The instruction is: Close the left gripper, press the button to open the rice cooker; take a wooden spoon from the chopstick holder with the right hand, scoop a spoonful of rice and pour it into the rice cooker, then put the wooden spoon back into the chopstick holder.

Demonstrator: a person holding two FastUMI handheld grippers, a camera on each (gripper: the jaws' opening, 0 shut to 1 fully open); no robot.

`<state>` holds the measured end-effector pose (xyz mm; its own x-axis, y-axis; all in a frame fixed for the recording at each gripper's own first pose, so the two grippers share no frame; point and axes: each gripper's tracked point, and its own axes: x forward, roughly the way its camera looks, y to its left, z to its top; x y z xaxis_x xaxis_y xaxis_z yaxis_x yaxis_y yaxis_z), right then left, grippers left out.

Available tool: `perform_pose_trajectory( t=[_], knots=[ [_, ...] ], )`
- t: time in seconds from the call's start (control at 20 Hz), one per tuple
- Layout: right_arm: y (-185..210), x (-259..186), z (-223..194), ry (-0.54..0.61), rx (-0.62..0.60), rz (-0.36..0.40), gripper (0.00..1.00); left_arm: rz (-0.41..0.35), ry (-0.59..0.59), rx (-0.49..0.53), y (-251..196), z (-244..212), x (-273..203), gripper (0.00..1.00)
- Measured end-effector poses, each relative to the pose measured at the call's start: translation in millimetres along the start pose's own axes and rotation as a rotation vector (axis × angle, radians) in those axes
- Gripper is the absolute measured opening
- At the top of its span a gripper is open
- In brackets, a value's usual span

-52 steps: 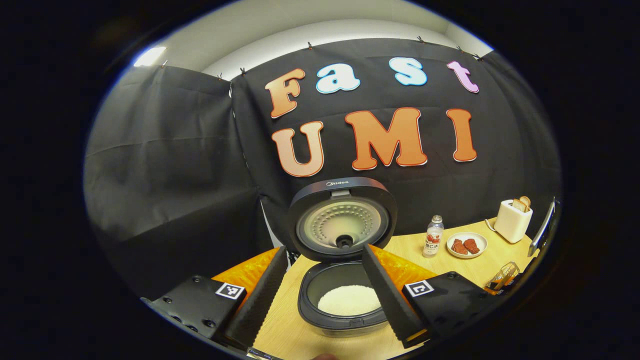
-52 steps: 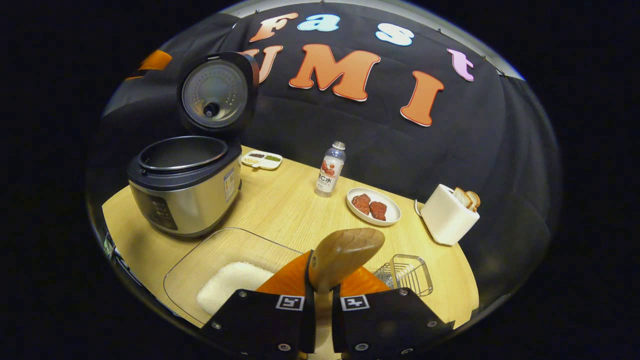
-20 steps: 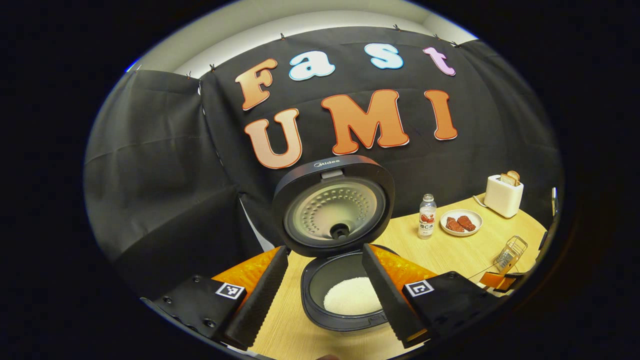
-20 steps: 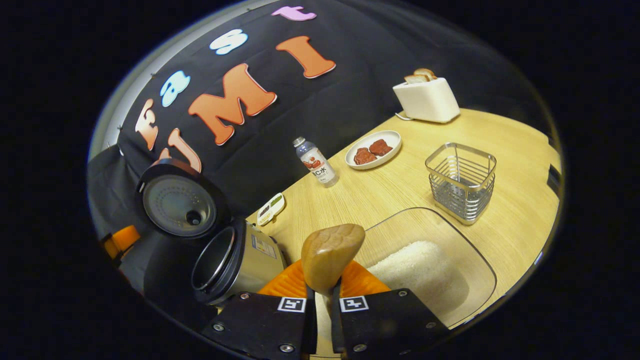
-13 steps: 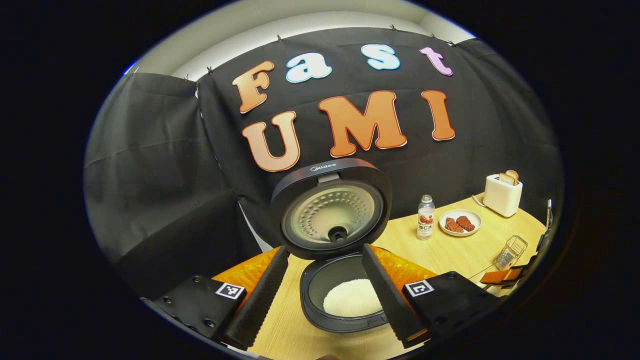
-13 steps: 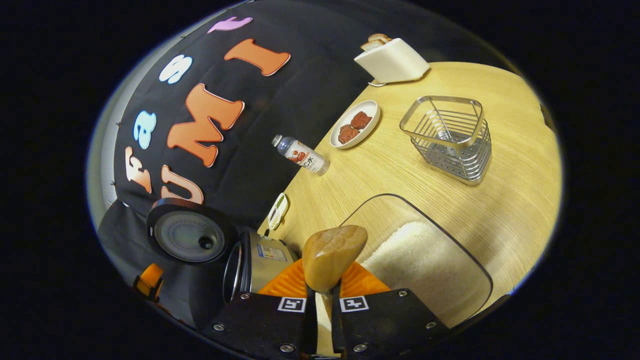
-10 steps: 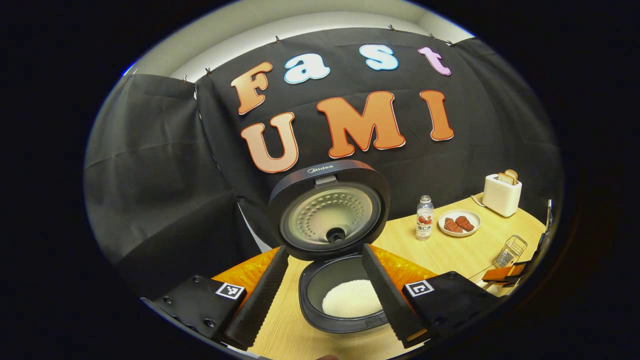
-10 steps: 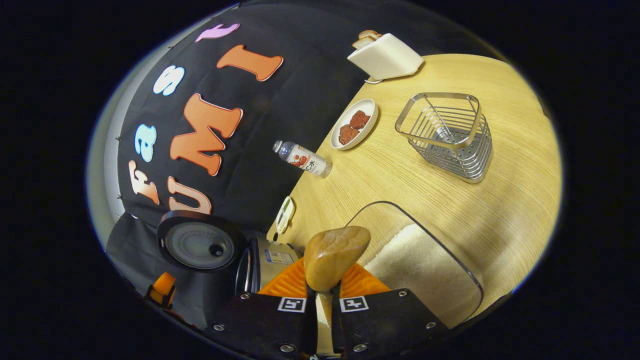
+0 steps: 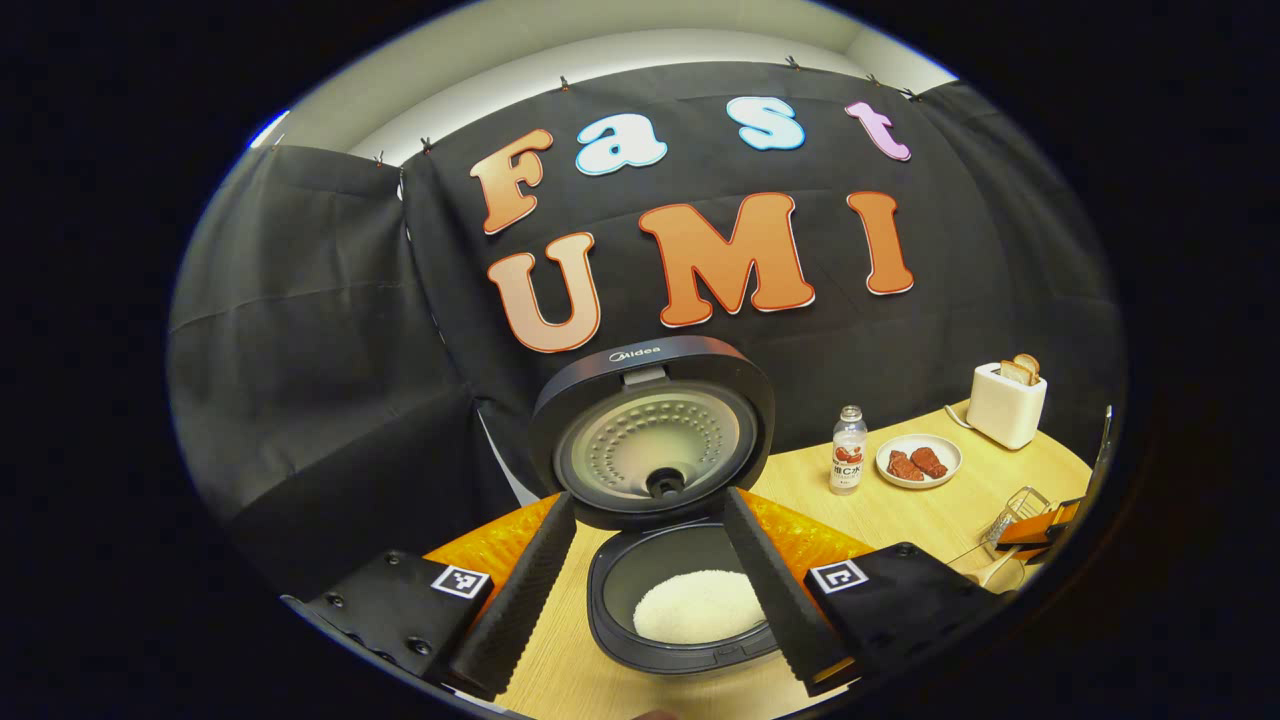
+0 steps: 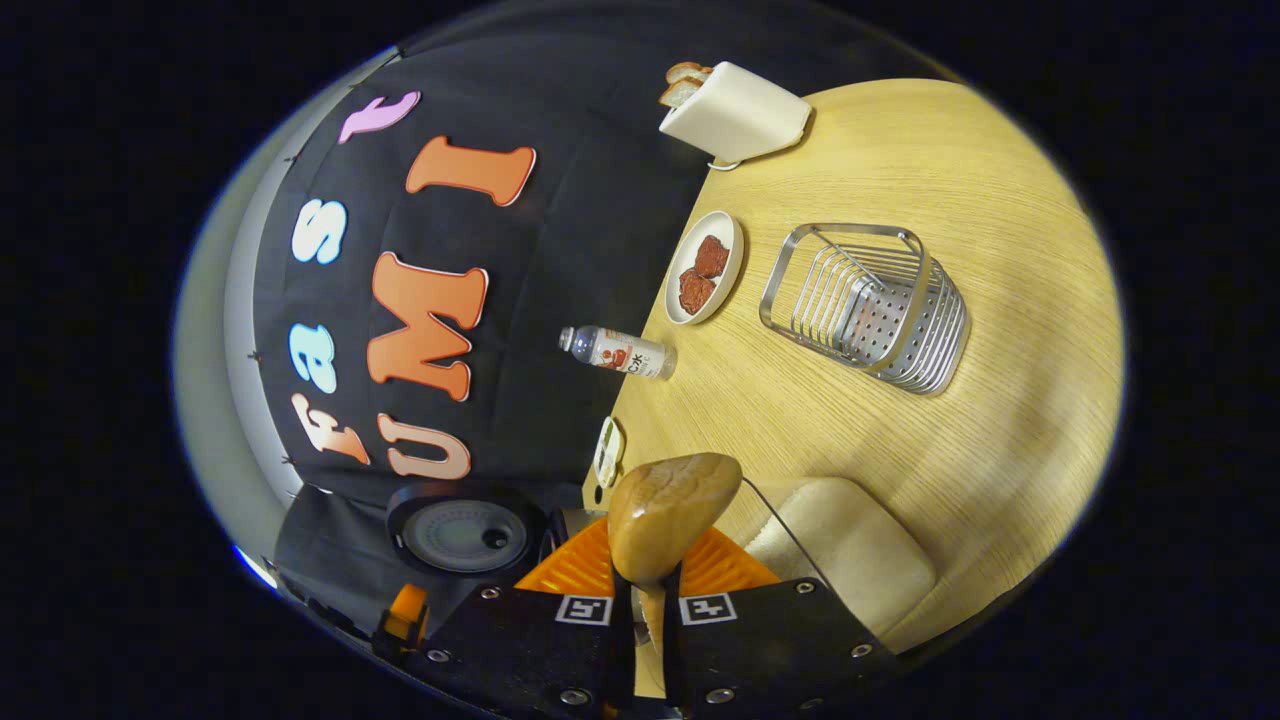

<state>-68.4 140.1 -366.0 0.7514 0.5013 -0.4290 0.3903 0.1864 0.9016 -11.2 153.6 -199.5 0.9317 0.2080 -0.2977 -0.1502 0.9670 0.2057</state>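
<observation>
1. Near the table's (image 10: pixel 1000 200) middle stands the wire chopstick holder (image 10: pixel 865 305), upright and open at the top, just beside the plate of meat (image 10: pixel 705 268), with the toaster (image 10: pixel 735 112) toward the far edge.
2. The right gripper (image 10: pixel 645 575) has its jaws pressed onto the handle of the wooden spoon (image 10: pixel 670 515); the bowl juts forward, and its hollow side is turned away, so whether any rice is left in it cannot be told.
3. The rice cooker (image 9: pixel 680 610) sits at the table's left end, lid (image 9: pixel 650 430) up, with a white mound of rice in the pot. The scoop-and-pour looks done.
4. The left gripper (image 9: pixel 645 590) hangs in front of the cooker with its jaws spread, pinching nothing.
5. The step in hand is, I judge, returning the spoon. The glass rice tray (image 10: pixel 850 550) lies just below the spoon in the right gripper view, so carry the spoon over its rim, not through it.
6. Bring the spoon above the holder's mouth, turn it upright, lower it inside the wires, and only then part the jaws, since a glancing touch could tip the light basket.
</observation>
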Motion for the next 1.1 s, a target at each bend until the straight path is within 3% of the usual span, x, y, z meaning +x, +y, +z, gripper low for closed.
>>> perform_pose_trajectory(
  t=[0.05,0.1,0.15,0.25,0.3,0.4,0.45,0.55,0.6,0.7,0.75,0.85,0.9,1.05,1.1],
  knots=[
    [4,-1,6,0.003,0.040,0.019,0.10,0.011,-0.005,-0.006,3,1,0,0.94],
    [10,-3,12,0.001,0.082,0.039,0.10,0.026,-0.008,-0.012,9,2,-1,1.00],
    [16,-3,16,0.008,0.133,0.061,0.10,0.040,-0.010,-0.022,13,1,-3,0.94],
    [30,-1,21,0.020,0.224,0.107,0.10,0.062,-0.021,-0.040,22,1,-7,1.00],
    [37,3,23,0.027,0.248,0.121,0.10,0.077,-0.027,-0.042,29,0,-9,0.94],
    [54,16,17,0.058,0.260,0.133,0.10,0.109,-0.036,-0.046,44,-4,-15,0.94],
    [66,21,9,0.079,0.254,0.139,0.10,0.123,-0.039,-0.049,51,-7,-18,1.00],
    [91,36,-4,0.125,0.238,0.158,0.10,0.148,-0.040,-0.060,64,-13,-26,1.00],
    [108,45,-12,0.147,0.225,0.169,0.10,0.160,-0.040,-0.067,70,-17,-29,0.94],
    [139,65,-29,0.187,0.198,0.194,0.10,0.188,-0.036,-0.080,85,-24,-36,1.00],
    [152,75,-37,0.203,0.185,0.205,0.10,0.201,-0.034,-0.084,90,-27,-39,0.94],
    [179,96,-50,0.227,0.148,0.220,0.10,0.217,-0.027,-0.077,98,-33,-44,0.94],
    [190,107,-60,0.236,0.126,0.220,0.10,0.224,-0.026,-0.072,101,-35,-45,1.00],
    [216,133,-84,0.242,0.004,0.216,0.10,0.238,-0.024,-0.067,106,-39,-47,1.00],
    [220,139,-91,0.244,-0.041,0.213,0.10,0.239,-0.018,-0.071,107,-41,-47,0.94]
  ],
)
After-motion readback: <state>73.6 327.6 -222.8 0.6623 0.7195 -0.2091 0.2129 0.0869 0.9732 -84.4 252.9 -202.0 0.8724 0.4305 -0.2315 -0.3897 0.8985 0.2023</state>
